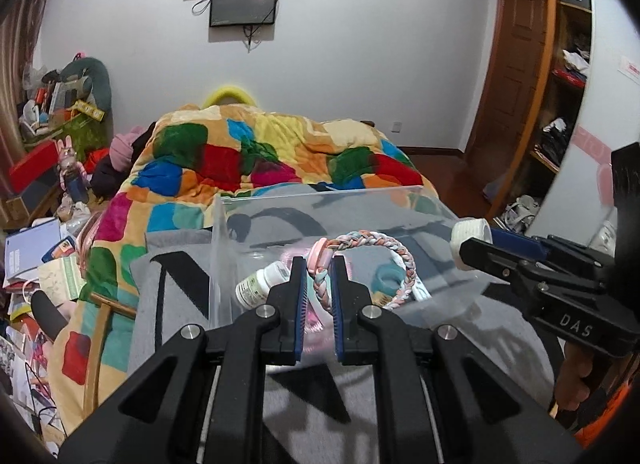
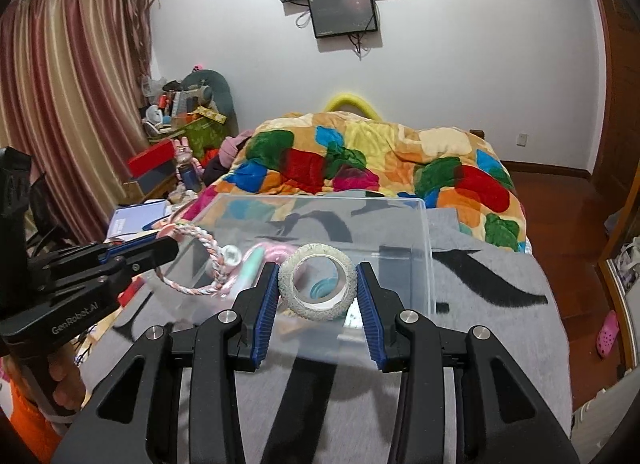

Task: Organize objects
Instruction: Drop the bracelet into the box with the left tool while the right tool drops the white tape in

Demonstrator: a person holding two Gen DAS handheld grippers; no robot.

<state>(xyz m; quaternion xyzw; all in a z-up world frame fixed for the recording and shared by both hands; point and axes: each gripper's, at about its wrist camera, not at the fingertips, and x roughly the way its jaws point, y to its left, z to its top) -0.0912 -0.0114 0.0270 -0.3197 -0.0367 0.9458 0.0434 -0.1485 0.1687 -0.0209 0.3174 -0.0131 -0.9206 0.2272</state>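
Risk first, nearest out. Left tool (image 1: 319,264) pinches only one strand of the pink-and-white braided cord loop (image 1: 370,260); rest of loop hangs free over the clear plastic storage box (image 1: 218,260). Soft braid could slip through the blue pads (image 1: 301,292) or swing and snag the box rim on release, landing half in, half out. Right tool (image 2: 317,284) grips the white textured tape roll (image 2: 317,283) across its outer diameter, hole facing the camera; round and stiff, so likely to squirt sideways if the squeeze goes off-centre, or roll once dropped. Both tools near each other above the same box: collision or cord catching the other tool plausible if both go in together. Thin box sits on a grey blanket with black markings (image 2: 500,276) over the bed, not a firm surface; a push on the wall may tip or slide it.

Tool state: left narrow, closed on the cord. Right about half open, clamped on the roll, pads touching both sides.

Already inside the box: white pill bottle with green label (image 1: 260,284), teal ring (image 1: 388,278), something pink, blurred. Beyond: multicoloured patchwork quilt (image 1: 256,155).
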